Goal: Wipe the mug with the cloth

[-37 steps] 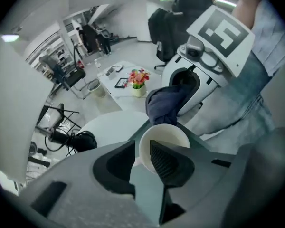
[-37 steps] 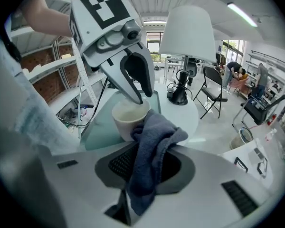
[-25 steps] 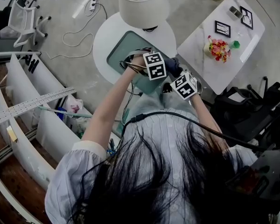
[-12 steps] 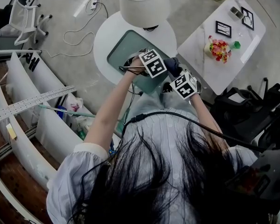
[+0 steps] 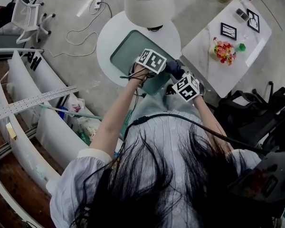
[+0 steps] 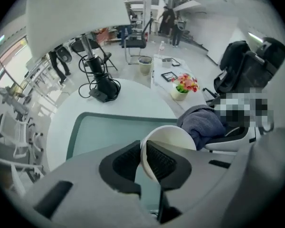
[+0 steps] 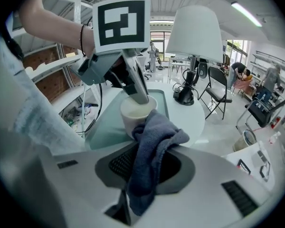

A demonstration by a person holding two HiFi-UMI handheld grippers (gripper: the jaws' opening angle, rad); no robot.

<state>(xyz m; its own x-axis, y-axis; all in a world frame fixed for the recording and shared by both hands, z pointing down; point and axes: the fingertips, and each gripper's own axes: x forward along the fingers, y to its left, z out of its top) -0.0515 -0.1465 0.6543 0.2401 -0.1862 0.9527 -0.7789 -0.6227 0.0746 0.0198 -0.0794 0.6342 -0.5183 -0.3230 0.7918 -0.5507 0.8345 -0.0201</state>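
Note:
A white mug [image 6: 170, 136] hangs over the teal mat, its wall pinched between the jaws of my left gripper [image 6: 144, 158], which is shut on it. In the right gripper view the mug [image 7: 134, 114] stands just ahead of the dark blue cloth [image 7: 151, 146]. My right gripper [image 7: 147, 169] is shut on that cloth, whose bunched top touches the mug's near side. From the head view the left gripper [image 5: 153, 63] and the right gripper [image 5: 184, 85] sit close together, the cloth [image 5: 174, 69] showing between them and the mug hidden.
A round white table [image 5: 109, 37] carries the teal mat [image 5: 126, 49] and a white-shaded lamp [image 5: 148, 4]. A marble side table [image 5: 204, 46] to the right holds a flower pot [image 5: 222, 50] and picture frames. Shelving and cables lie to the left.
The left gripper with the mug has shifted slightly away and to the left and turned a little. The right gripper with the cloth has stayed almost in place.

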